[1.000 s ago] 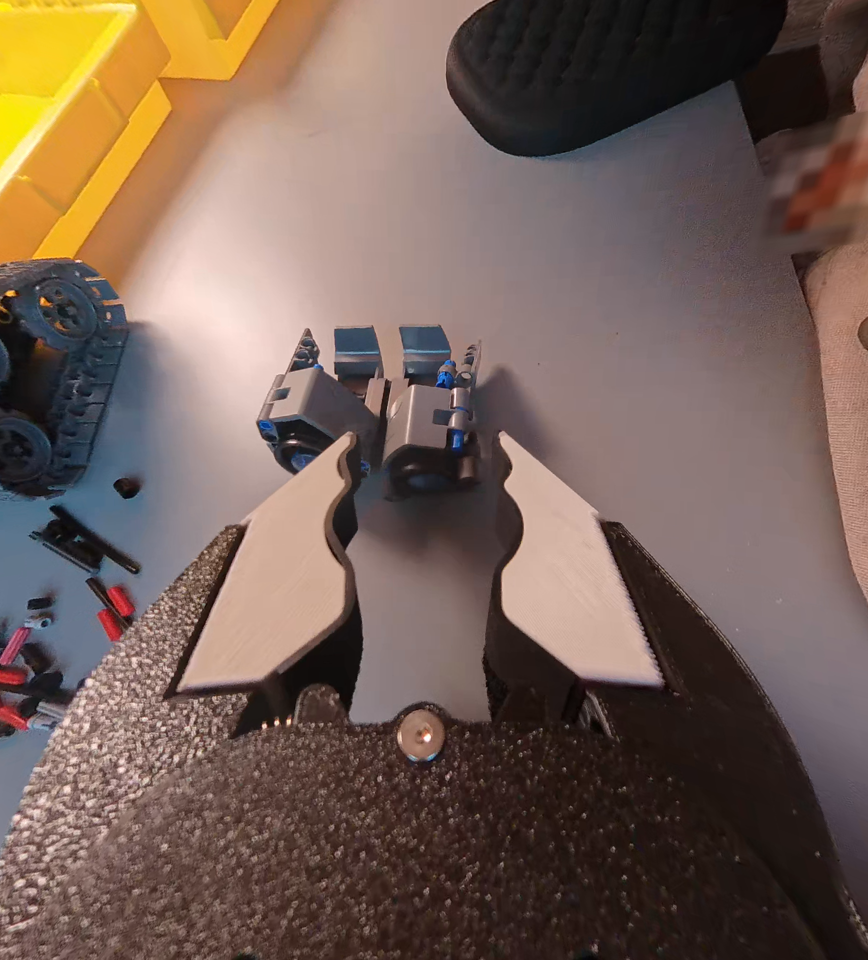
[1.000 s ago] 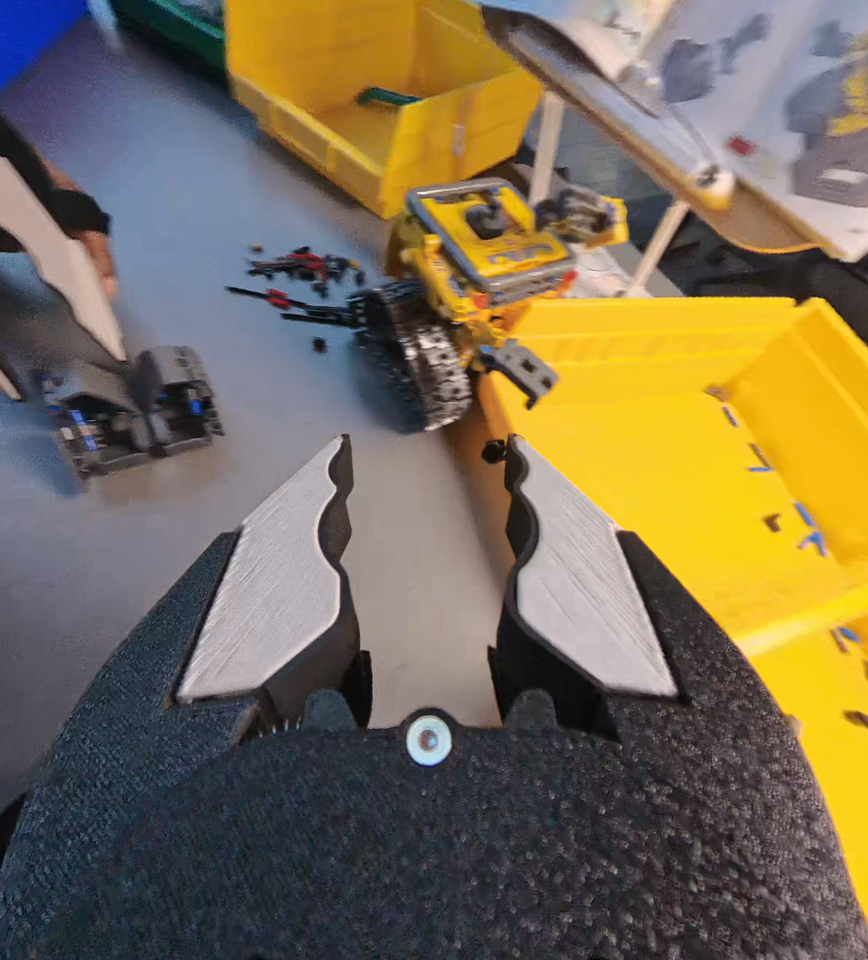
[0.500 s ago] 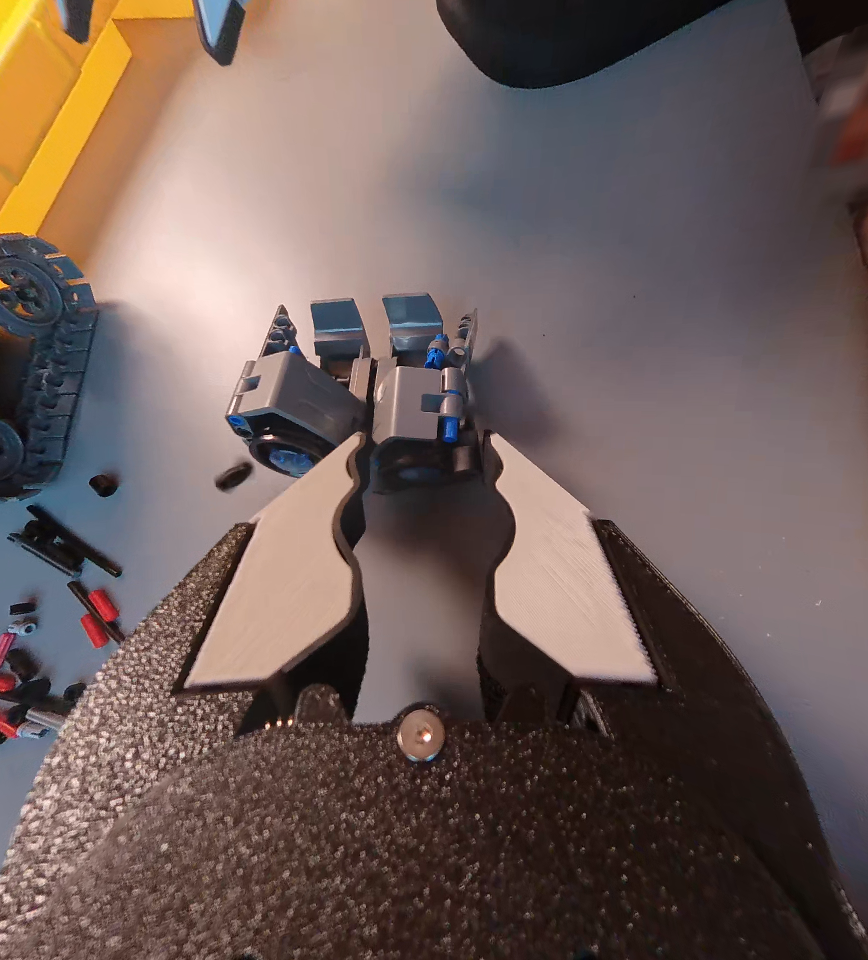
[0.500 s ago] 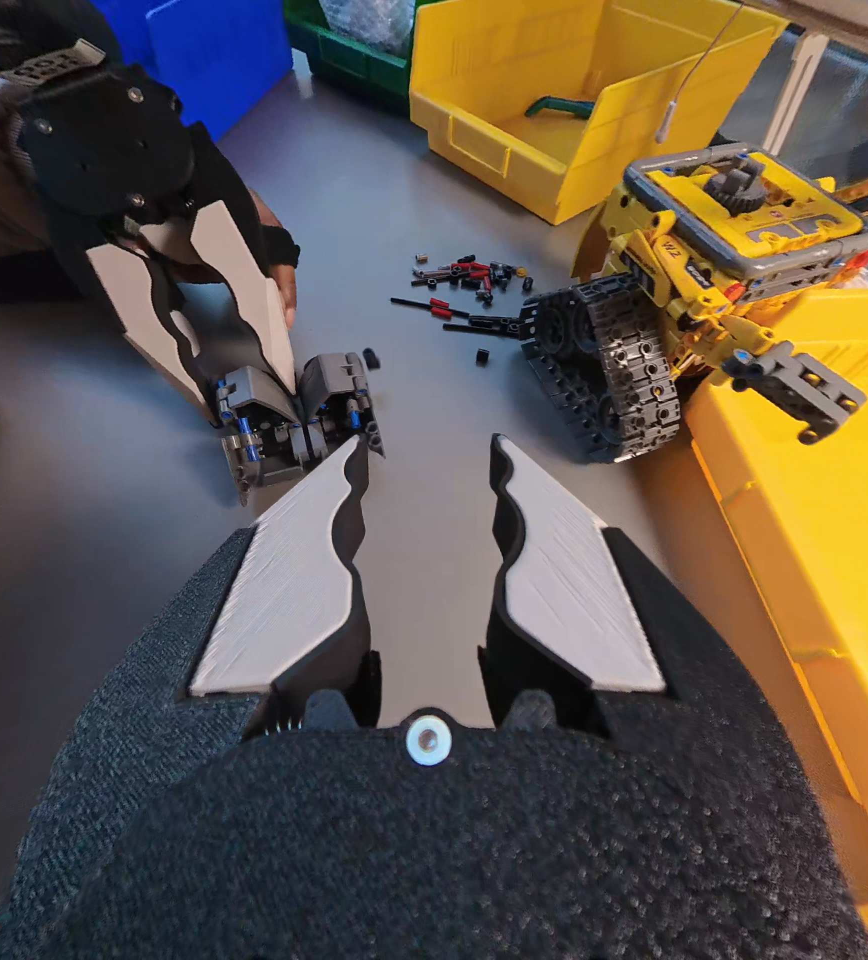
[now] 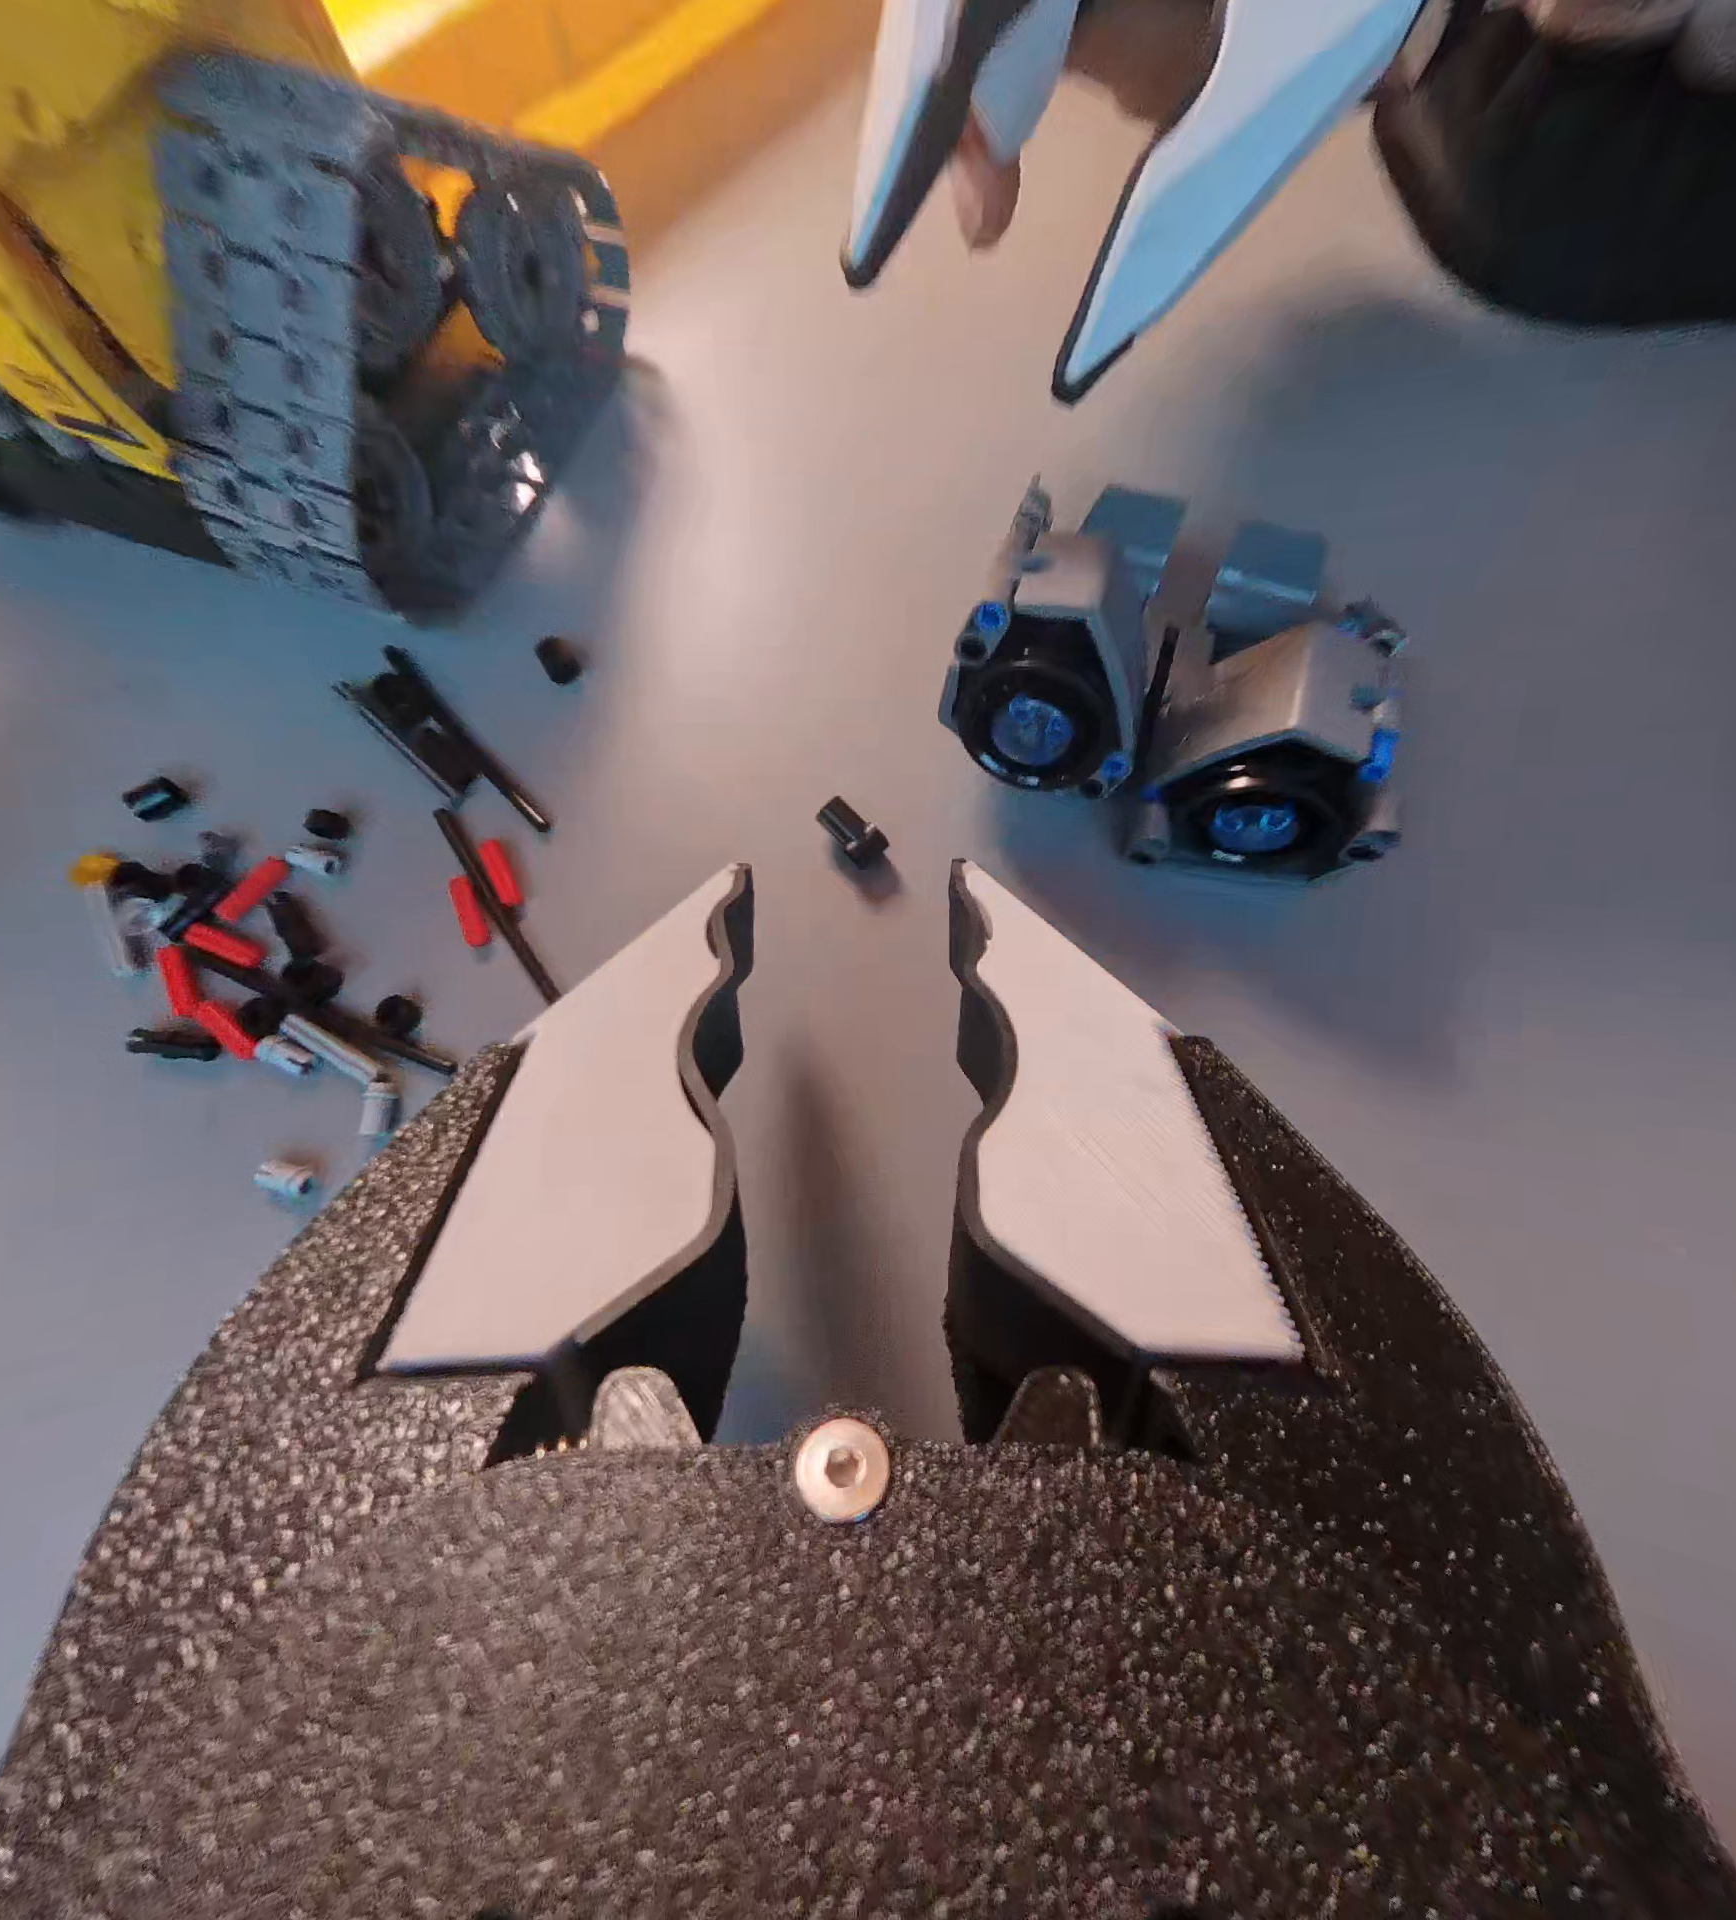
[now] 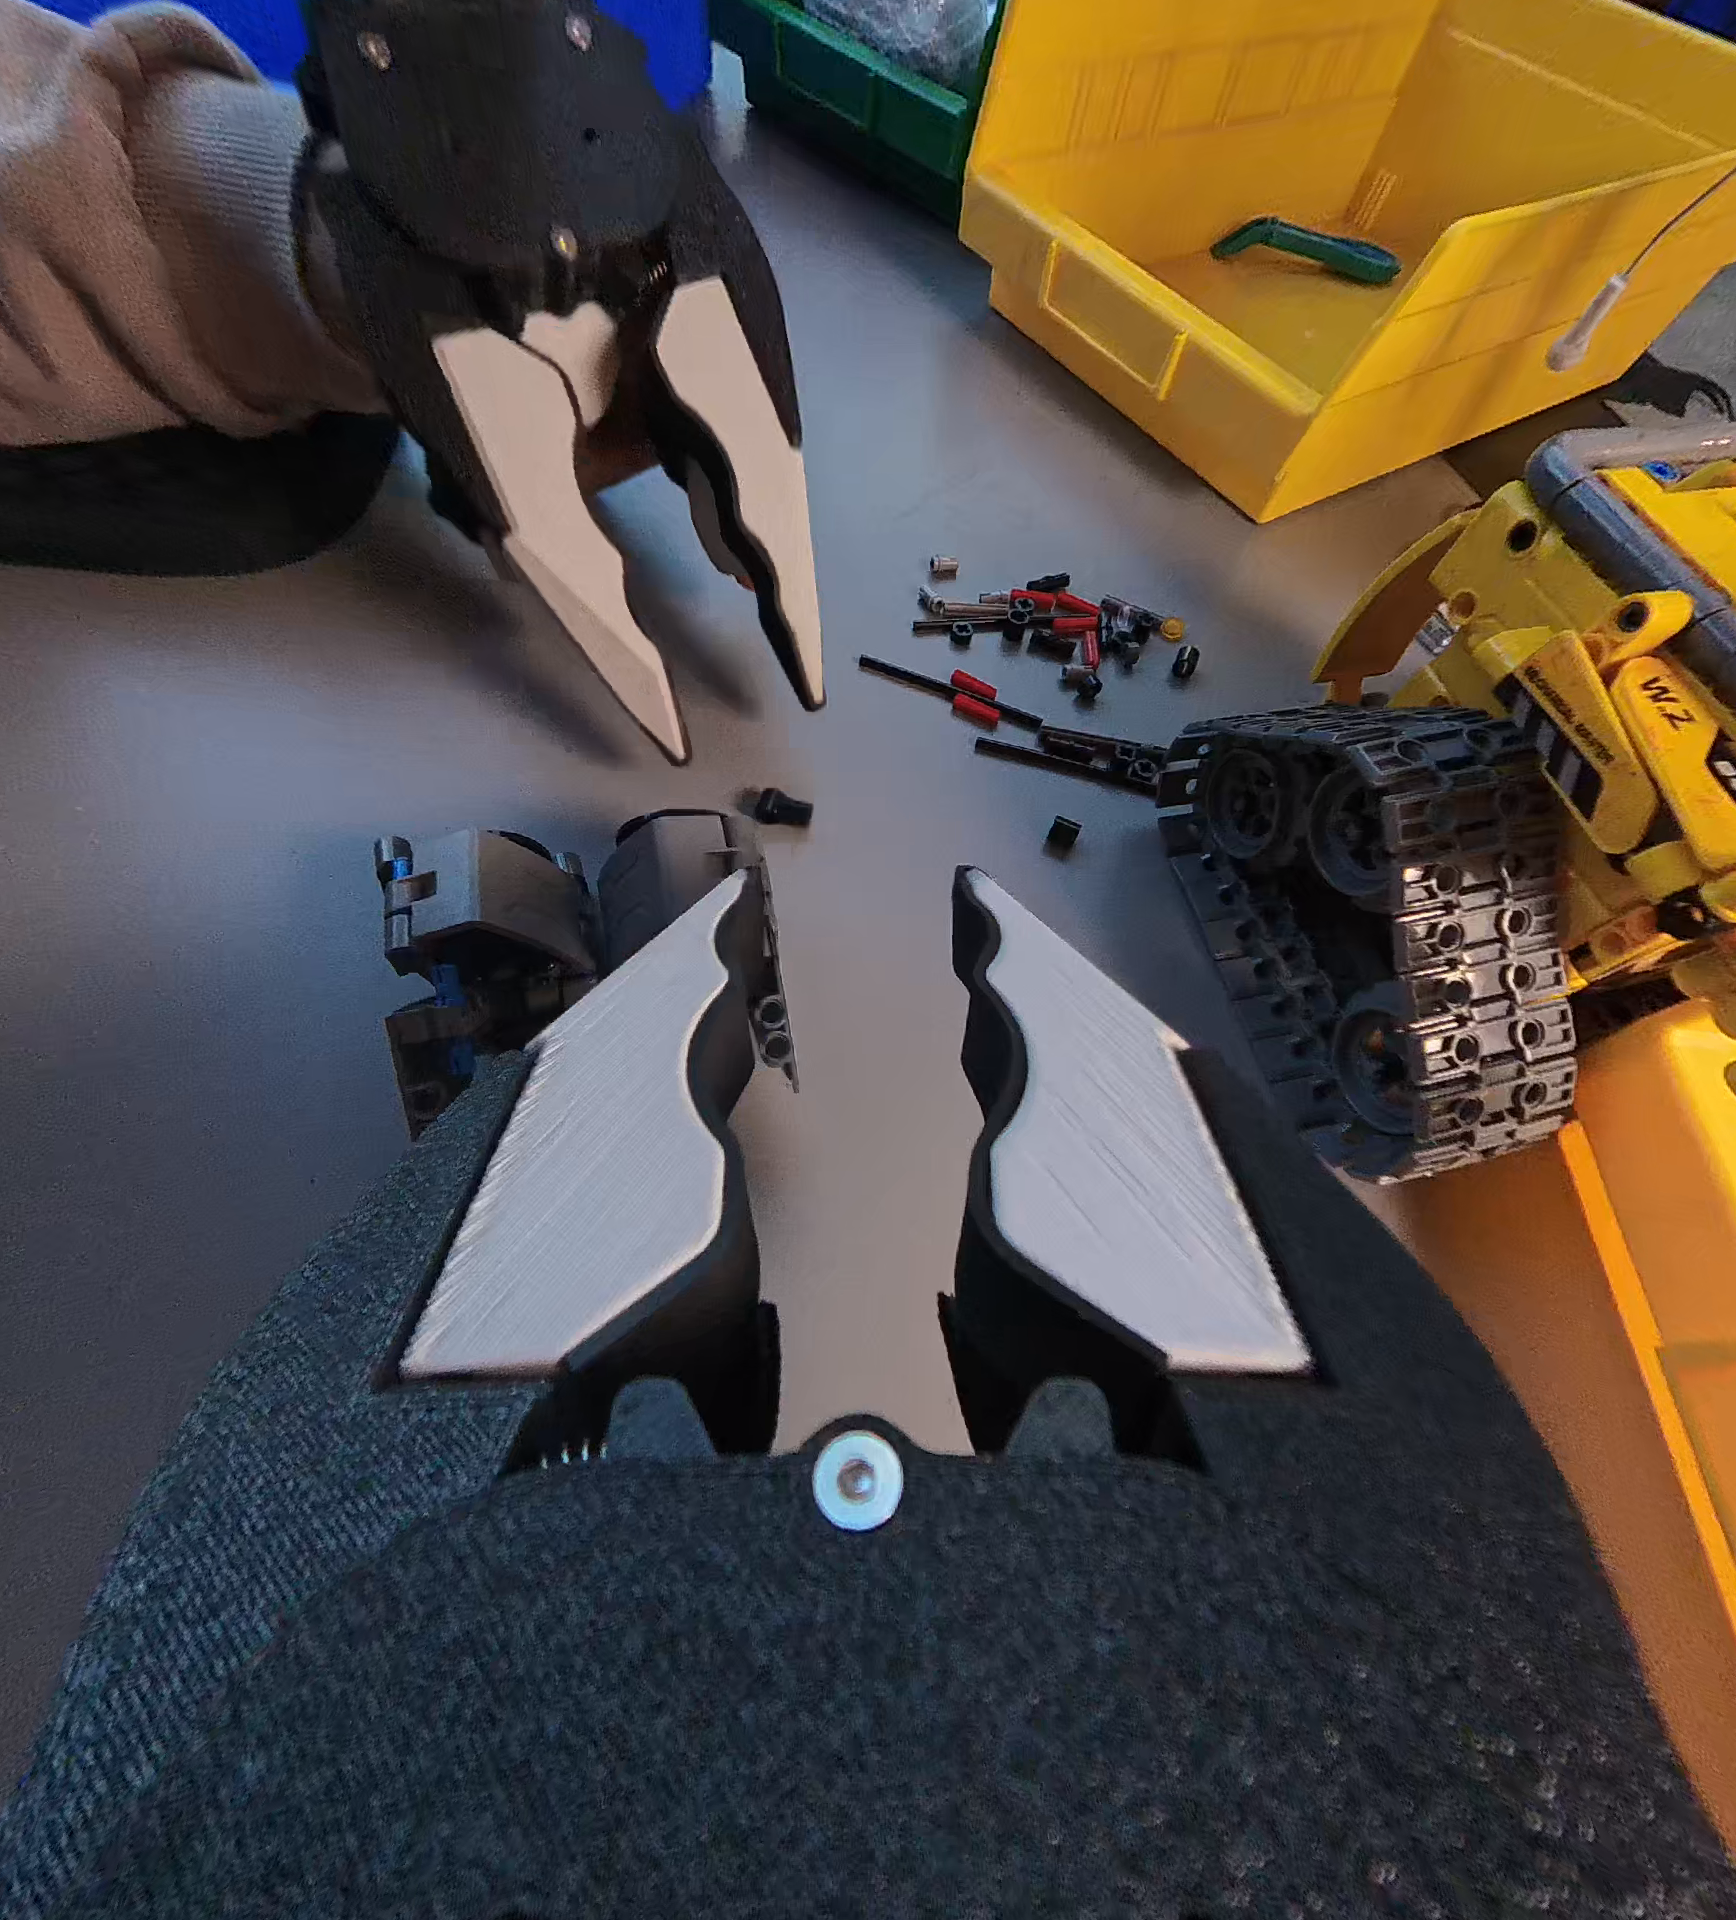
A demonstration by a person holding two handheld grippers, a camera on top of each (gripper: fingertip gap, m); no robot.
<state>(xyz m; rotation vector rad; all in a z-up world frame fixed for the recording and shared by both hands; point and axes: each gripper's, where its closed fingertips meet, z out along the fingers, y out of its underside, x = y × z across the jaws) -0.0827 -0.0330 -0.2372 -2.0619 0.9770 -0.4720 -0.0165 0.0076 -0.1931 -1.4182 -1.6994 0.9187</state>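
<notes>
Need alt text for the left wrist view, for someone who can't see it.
The open left tongs hover over a grey table, just short of a small black peg. A grey motor block lies to the right, loose pins and a yellow tracked toy to the left.

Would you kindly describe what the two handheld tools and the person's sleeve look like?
Both tools, left and right, have textured black bodies, a silver screw at the centre, and two pale grey tapered fingers with wavy black inner edges. The sleeve is beige with a black cuff.
</notes>
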